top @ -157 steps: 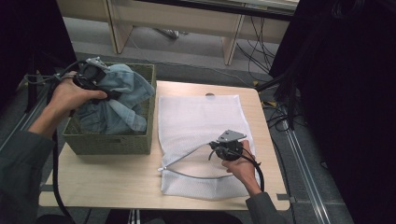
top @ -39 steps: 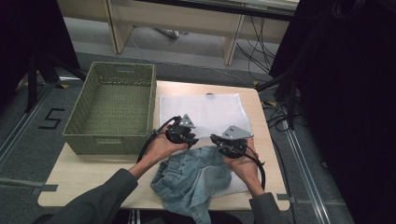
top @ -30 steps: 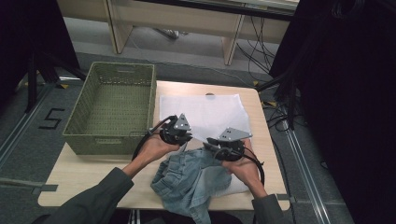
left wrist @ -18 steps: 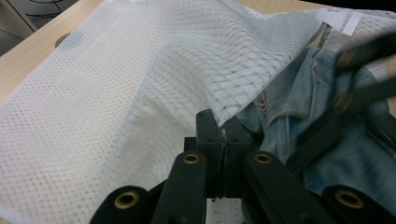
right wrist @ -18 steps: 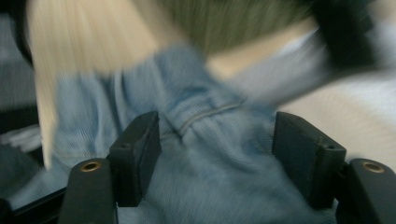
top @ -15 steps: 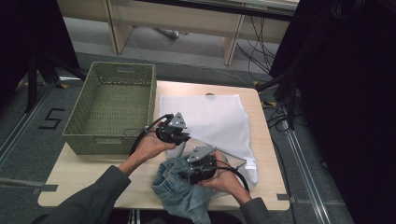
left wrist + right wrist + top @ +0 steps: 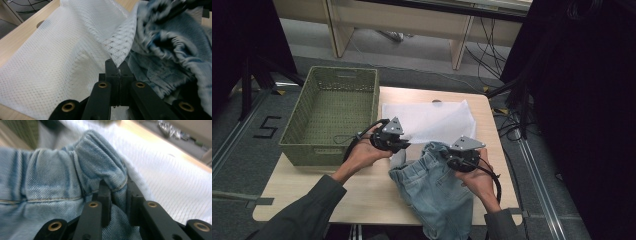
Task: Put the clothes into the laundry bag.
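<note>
Jeans [image 7: 438,187], pale blue denim, spread on the counter [image 7: 302,185] at its near edge, legs spilling over that edge, waistband lifted toward the white mesh bag [image 7: 427,120]. Bunched fold of waistband pinched by the right gripper [image 7: 451,156], held in the person's right hand [image 7: 477,180] just right of the jeans. Seen close in the right gripper view: jeans [image 7: 50,187] gathered into a ridge, stitched hem caught between the fingers [image 7: 103,195], which have just been closing and now press on the denim from both sides. Mesh bag [image 7: 175,182] lying just beyond the denim, touching it.

Left of the jeans' waistband, left gripper [image 7: 404,145] in the person's left hand [image 7: 362,152], fingers pressed together on the near edge of the mesh bag. Confirmed in the left gripper view: fingers [image 7: 111,72] clamped shut on a raised corner of the mesh bag [image 7: 75,50], netting tented up from that grip, jeans [image 7: 175,45] crumpled just beside it on the right, touching the netting. Bare wood of the counter [image 7: 20,37] at the far left of that view.

Beyond the jeans, rest of the mesh bag flat across the middle and far part of the counter. Left of the jeans and farther back, green woven basket [image 7: 332,120], resting partly on the counter's left edge, just beside the bag.
</note>
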